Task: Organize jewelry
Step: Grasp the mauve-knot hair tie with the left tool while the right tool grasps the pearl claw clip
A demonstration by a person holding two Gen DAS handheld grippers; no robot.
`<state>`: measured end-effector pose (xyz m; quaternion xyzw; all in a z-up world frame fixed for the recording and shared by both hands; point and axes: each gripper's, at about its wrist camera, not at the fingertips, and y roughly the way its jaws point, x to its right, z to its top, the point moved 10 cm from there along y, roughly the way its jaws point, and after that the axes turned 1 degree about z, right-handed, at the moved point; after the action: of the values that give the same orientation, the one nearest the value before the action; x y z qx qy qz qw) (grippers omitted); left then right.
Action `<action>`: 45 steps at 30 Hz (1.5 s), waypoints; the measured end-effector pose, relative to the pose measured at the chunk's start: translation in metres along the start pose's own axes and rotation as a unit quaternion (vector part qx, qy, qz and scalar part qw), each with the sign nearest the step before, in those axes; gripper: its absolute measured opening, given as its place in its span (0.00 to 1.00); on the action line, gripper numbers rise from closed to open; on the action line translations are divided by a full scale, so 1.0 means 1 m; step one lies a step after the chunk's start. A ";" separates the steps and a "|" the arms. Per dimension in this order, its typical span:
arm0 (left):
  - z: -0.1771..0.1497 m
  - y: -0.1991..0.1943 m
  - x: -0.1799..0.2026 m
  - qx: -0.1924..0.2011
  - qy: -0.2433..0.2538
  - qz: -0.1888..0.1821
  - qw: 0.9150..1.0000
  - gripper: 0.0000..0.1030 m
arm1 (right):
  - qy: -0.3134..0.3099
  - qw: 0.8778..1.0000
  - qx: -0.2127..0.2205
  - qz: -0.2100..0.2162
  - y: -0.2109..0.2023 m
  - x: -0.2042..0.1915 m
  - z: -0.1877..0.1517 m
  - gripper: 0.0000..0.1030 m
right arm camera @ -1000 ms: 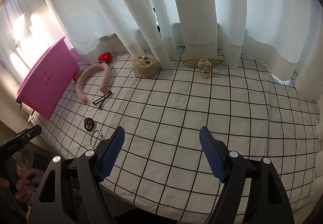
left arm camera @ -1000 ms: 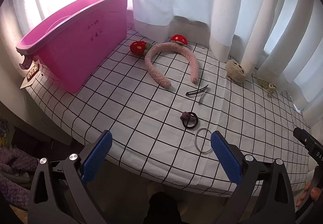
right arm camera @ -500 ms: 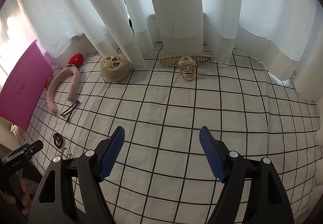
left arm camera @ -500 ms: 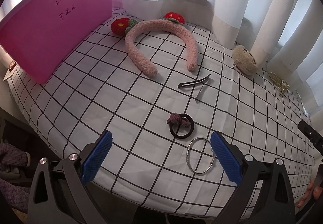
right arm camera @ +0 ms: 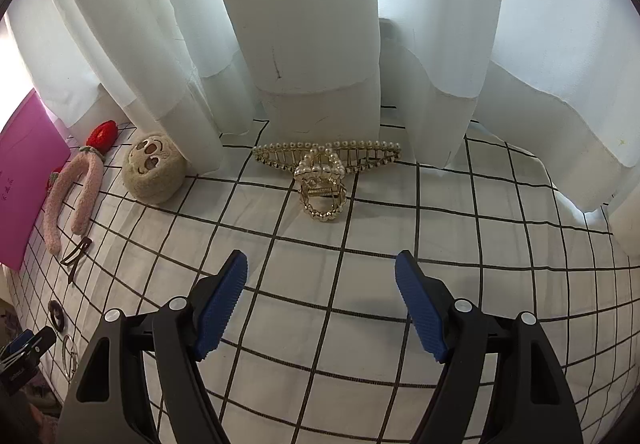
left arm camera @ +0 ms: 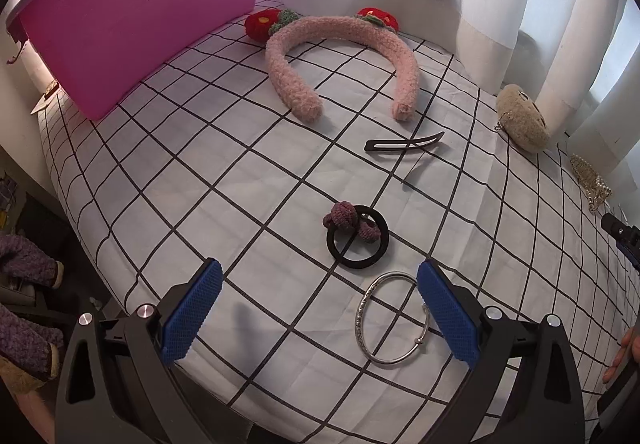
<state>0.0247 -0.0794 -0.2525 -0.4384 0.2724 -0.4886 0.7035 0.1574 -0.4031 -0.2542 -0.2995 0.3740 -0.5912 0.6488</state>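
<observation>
In the left wrist view my left gripper point(left arm camera: 318, 310) is open and empty, low over the checked cloth. A silver bangle point(left arm camera: 394, 318) lies just inside its right finger. A black hair tie with a purple knot point(left arm camera: 356, 234) lies a little beyond. Farther off are a black hair clip point(left arm camera: 404, 144), a pink fuzzy headband point(left arm camera: 340, 56) and the pink bin point(left arm camera: 136, 20). In the right wrist view my right gripper point(right arm camera: 320, 302) is open and empty, facing a gold pearl claw clip point(right arm camera: 326, 170) near the curtain.
A beige plush face clip point(right arm camera: 154, 174) lies left of the claw clip, also in the left wrist view point(left arm camera: 522, 118). White curtains point(right arm camera: 312, 24) hang along the table's far edge. The table's near edge point(left arm camera: 240, 404) drops off just under my left gripper.
Both grippers have moved forward and lower over the table. The bangle now lies by my left gripper's right finger, and the claw clip is closer to my right gripper.
</observation>
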 end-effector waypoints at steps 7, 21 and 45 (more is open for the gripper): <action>-0.001 0.005 0.002 0.012 -0.016 0.017 1.000 0.93 | -0.017 1.000 0.012 -0.015 0.020 -0.002 0.014 0.71; -0.001 0.013 -0.007 0.015 -0.044 0.029 0.998 0.93 | -0.022 0.999 0.014 -0.022 0.039 -0.001 0.024 0.71; 0.021 0.025 -0.003 0.063 -0.045 0.056 0.995 0.94 | -0.029 0.998 0.021 -0.051 0.059 -0.006 0.043 0.71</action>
<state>0.0516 -0.0653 -0.2653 -0.3989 0.2338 -0.4442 0.7674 0.2255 -0.3920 -0.2794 -0.3213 0.3269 -0.6221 0.6348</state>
